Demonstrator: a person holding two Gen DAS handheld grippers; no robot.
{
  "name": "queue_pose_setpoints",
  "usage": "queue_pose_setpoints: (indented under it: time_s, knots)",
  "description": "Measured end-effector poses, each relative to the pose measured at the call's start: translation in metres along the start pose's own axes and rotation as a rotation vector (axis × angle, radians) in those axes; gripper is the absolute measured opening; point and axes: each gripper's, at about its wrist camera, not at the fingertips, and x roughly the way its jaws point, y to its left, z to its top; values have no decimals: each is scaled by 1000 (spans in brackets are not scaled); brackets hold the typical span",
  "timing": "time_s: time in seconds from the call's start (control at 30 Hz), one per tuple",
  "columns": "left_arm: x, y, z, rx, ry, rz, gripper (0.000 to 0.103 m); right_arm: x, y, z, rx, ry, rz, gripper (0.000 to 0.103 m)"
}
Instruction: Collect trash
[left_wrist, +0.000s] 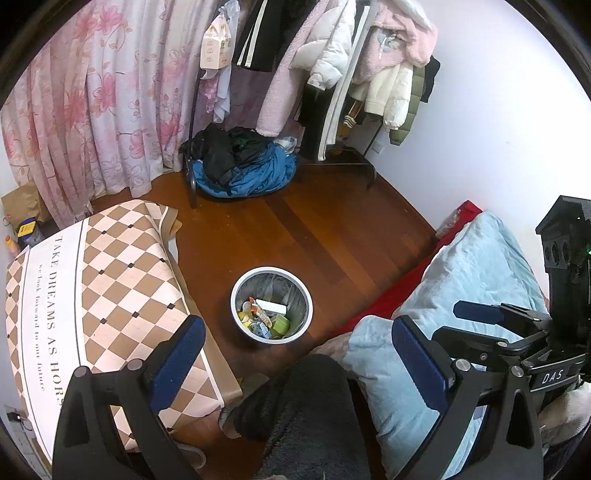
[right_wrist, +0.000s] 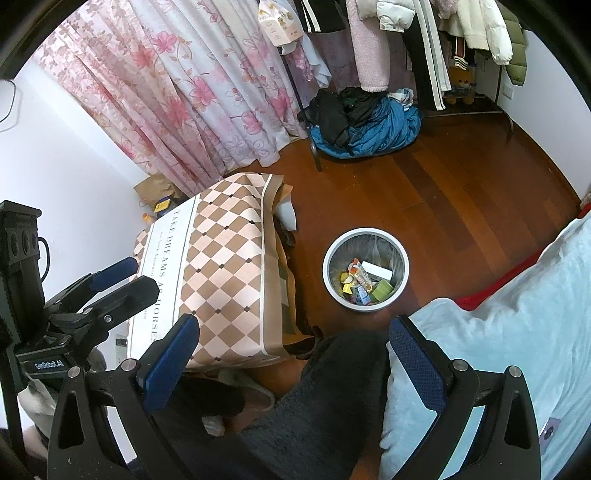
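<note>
A round grey trash bin with a white rim stands on the wooden floor, lined with a clear bag and holding several pieces of trash: a white box, a green carton, yellow and orange wrappers. It also shows in the right wrist view with its trash. My left gripper is open and empty, held above a dark-trousered knee, short of the bin. My right gripper is open and empty too. Each gripper shows in the other's view, the right one and the left one.
A low table with a checkered cloth stands left of the bin. A bed with a light blue quilt and red sheet lies to the right. A clothes rack with a blue and black clothes pile and floral curtains stand behind.
</note>
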Motion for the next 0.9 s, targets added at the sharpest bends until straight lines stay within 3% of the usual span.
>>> queue_pose_setpoints:
  time_s: [0.9]
  knots:
    - [-5, 1, -5, -4, -7, -6, 103, -6, 1, 0, -13, 3, 3, 103]
